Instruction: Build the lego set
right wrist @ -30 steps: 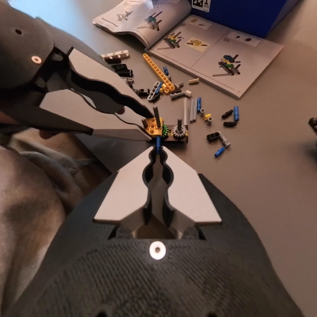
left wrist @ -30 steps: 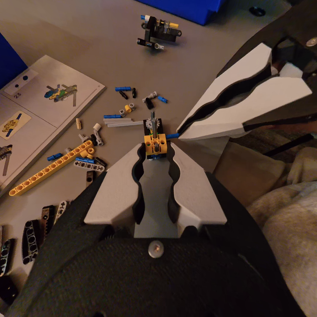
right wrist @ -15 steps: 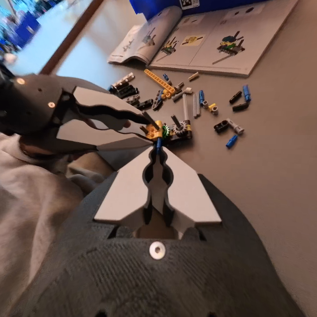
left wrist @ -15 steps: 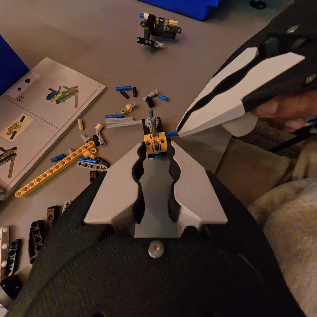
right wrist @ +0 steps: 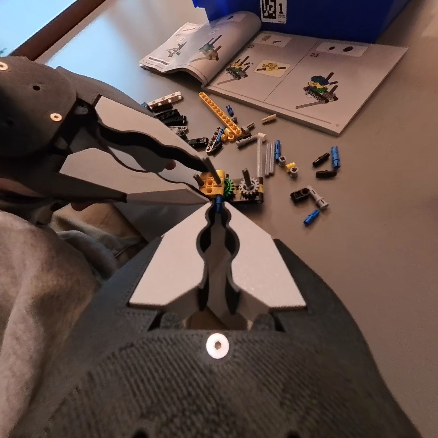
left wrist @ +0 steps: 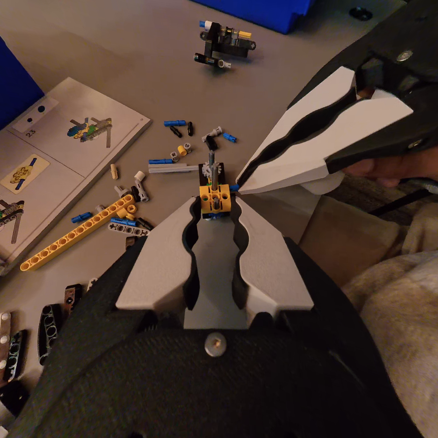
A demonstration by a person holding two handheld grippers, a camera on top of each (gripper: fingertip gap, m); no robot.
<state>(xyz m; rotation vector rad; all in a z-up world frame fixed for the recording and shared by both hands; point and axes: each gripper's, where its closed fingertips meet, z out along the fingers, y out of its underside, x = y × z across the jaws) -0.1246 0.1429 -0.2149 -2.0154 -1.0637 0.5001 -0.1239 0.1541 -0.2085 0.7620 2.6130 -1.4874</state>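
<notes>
A small lego assembly sits on the grey table near its front edge: a yellow holed block [left wrist: 215, 200] with grey axles standing in it, joined to a black beam with a grey gear [right wrist: 248, 188] and a green gear [right wrist: 228, 186]. My left gripper [left wrist: 215, 206] is shut on the yellow block, one finger on each side; it also shows in the right wrist view [right wrist: 203, 189]. My right gripper [right wrist: 219, 205] is shut on a blue pin [right wrist: 218, 201] whose far end is in the block's side. In the left wrist view the right gripper [left wrist: 238, 188] comes in from the right.
An open instruction booklet [left wrist: 71, 147] lies at the left. A long yellow beam [left wrist: 75, 234], grey axles [left wrist: 173, 168] and loose pins lie beside the assembly. A black sub-assembly [left wrist: 222, 45] and a blue bin [left wrist: 260, 11] are behind. Black beams [left wrist: 47, 324] lie near left. A person's clothing [left wrist: 391, 308] is past the table edge. Less than 4 cm separates the two grippers' tips. The black sub-assembly [left wrist: 222, 45] is about 20 centimeters from both grippers' fingertips.
My right gripper has rolled and tilted while staying on the blue pin; less of the pin shows outside the yellow block. My left gripper keeps its hold on the block.
</notes>
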